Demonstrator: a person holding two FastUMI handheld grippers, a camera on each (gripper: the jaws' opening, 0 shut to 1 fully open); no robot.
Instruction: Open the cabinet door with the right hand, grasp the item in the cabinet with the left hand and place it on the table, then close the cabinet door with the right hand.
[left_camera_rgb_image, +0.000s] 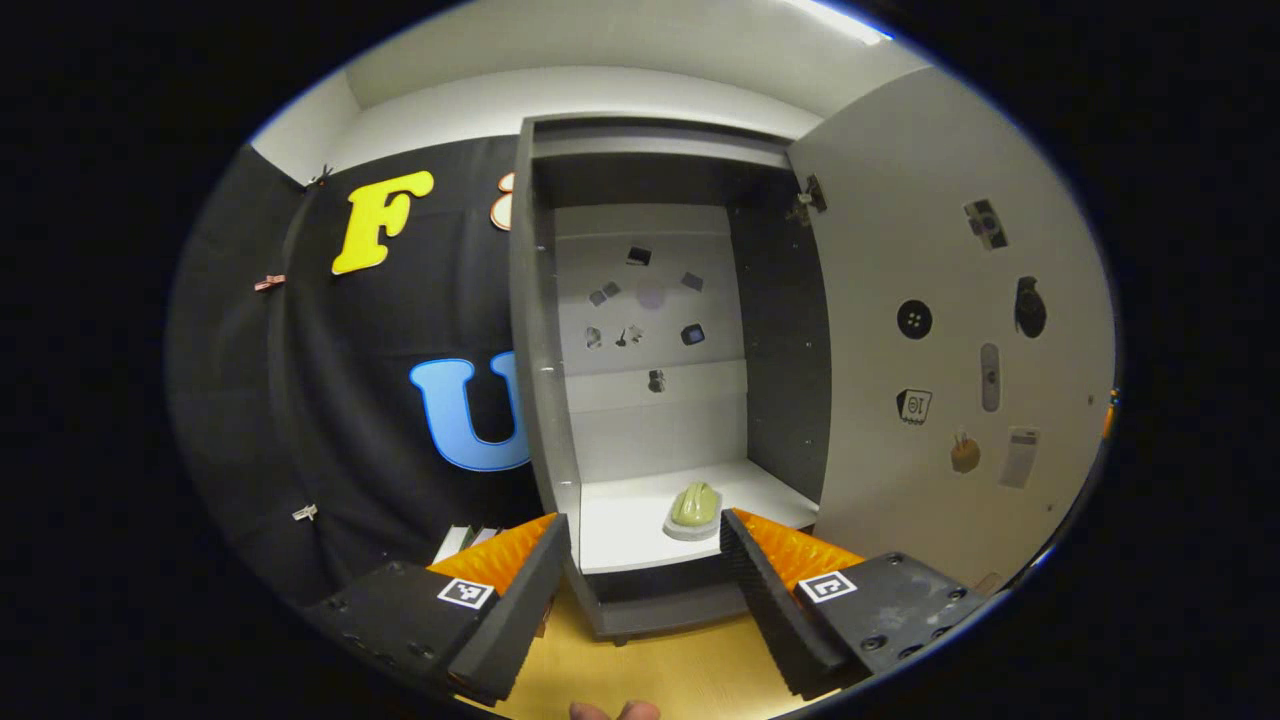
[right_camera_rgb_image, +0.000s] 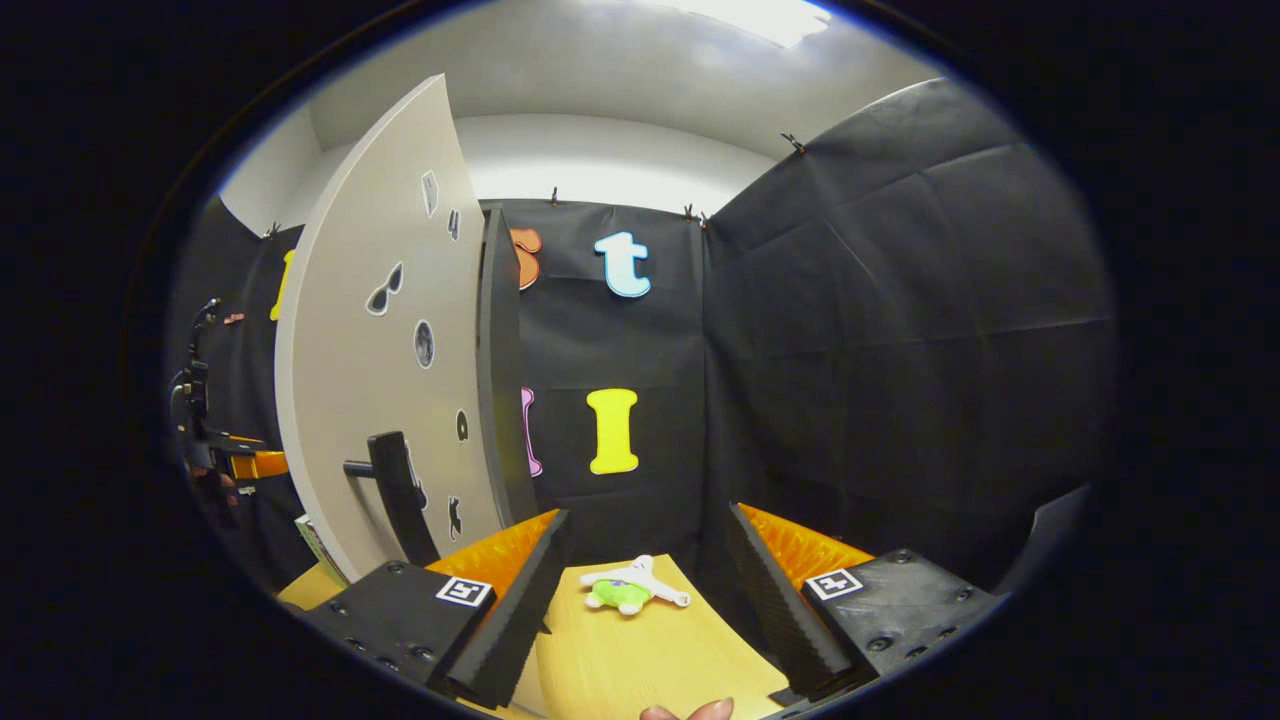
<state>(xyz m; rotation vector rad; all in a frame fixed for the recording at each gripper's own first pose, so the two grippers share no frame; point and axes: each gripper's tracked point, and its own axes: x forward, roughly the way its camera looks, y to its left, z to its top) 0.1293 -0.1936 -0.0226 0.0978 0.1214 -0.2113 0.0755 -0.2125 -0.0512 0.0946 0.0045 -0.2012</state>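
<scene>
One small green item (left_camera_rgb_image: 695, 505), rounded, on a pale base, lies on the white bottom shelf (left_camera_rgb_image: 630, 520) of the cabinet (left_camera_rgb_image: 545, 400), near the shelf's front edge and right of centre. Nothing touches it. The cabinet is grey outside, with a white back panel carrying several small dark stickers. Its door (left_camera_rgb_image: 950, 330) stands swung wide to the right, the inner face pale and dotted with stickers too.

Left gripper (left_camera_rgb_image: 645, 565): jaws released and spread wide, holding nothing, held just in front of the cabinet's open mouth over the wooden table (left_camera_rgb_image: 670, 670); the green item shows between the fingertips, farther off. A fingertip of the person shows at the bottom edge.

Right gripper (right_camera_rgb_image: 645, 560): jaws likewise spread, empty, held over the table (right_camera_rgb_image: 640, 660) to the right of the door. In the right gripper view the door's outer face (right_camera_rgb_image: 385, 330) stands to the left, with a dark handle (right_camera_rgb_image: 400, 490) low on it.

One small plush toy (right_camera_rgb_image: 630, 590), white and green, lies on the table beyond the right gripper's fingers, apart from them.
</scene>
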